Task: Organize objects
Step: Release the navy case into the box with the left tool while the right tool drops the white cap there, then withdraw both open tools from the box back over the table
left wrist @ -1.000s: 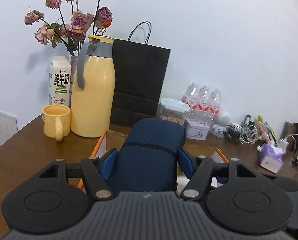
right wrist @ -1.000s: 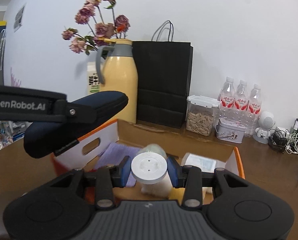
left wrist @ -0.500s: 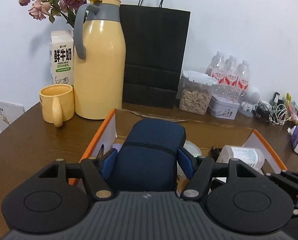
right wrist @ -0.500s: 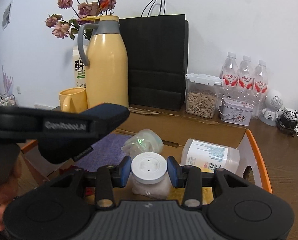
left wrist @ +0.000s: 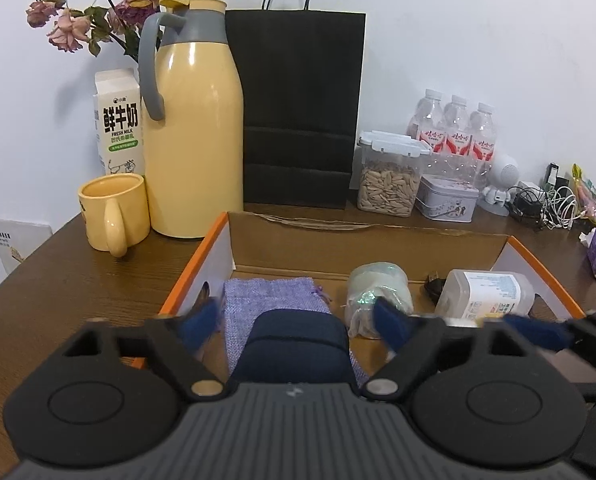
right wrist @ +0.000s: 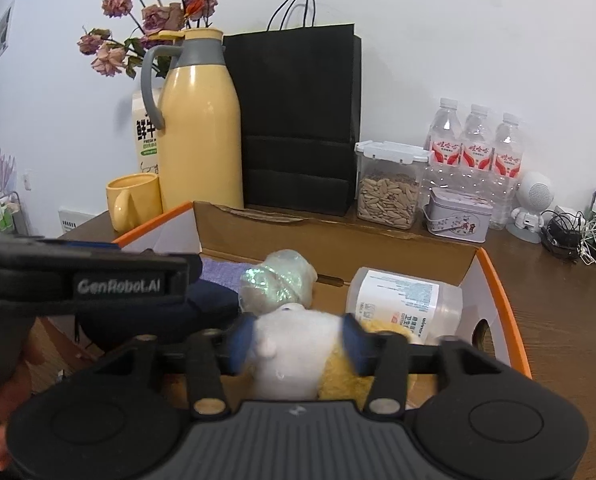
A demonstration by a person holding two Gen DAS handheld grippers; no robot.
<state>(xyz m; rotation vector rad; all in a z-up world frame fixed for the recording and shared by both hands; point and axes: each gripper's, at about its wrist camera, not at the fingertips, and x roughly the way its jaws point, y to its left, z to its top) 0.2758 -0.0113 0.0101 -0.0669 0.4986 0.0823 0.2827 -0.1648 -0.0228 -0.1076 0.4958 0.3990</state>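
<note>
An open cardboard box [left wrist: 378, 248] with orange edges sits on the wooden table. Inside it, a navy zip case [left wrist: 298, 348] rests on a purple pouch [left wrist: 269, 292]. My left gripper [left wrist: 295, 320] straddles the case with its jaws opening wide, and the pads are clear of its sides. In the right wrist view a white and yellow plush toy [right wrist: 293, 356] lies in the box [right wrist: 494, 280] between the pads of my right gripper [right wrist: 298, 340]. Those jaws are opening too and no longer squeeze it. The case [right wrist: 209, 304] shows there under the left gripper's arm.
A wrapped clear bundle [left wrist: 378, 284] and a labelled plastic bottle [left wrist: 486, 292] also lie in the box. Behind it stand a yellow thermos [left wrist: 193, 140], yellow mug [left wrist: 113, 208], milk carton [left wrist: 117, 124], black paper bag [left wrist: 302, 108], seed jar [left wrist: 390, 180], tin [left wrist: 446, 200] and water bottles [left wrist: 454, 132]. Cables [left wrist: 546, 204] lie at right.
Both grippers came down into the box and their jaws spread. The navy case dropped from the left pads onto the purple pouch. The white toy sank and tipped between the right pads.
</note>
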